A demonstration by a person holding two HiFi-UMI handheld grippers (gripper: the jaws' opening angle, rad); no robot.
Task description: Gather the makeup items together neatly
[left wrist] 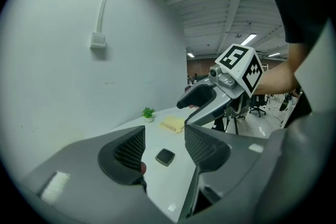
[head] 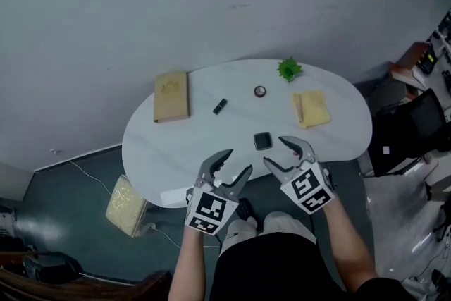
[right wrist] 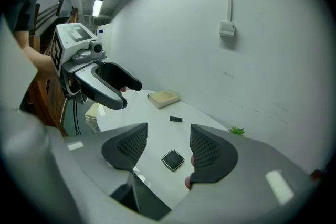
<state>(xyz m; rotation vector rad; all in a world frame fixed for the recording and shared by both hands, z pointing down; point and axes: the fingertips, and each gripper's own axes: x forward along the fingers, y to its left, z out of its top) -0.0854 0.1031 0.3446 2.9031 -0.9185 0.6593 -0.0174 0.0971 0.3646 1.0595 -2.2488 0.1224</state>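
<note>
White table (head: 176,144), black tube (head: 220,106) aslant, near-left to far-right, left gripper (head: 236,162) and right gripper (head: 277,151) both released, empty

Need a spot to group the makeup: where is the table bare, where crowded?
Bare: left front of the table, between tan book and left claw; also the strip between black stick and yellow pad, below the round compact. Crowded: the near edge, where left and right claw flank the square compact.
</note>
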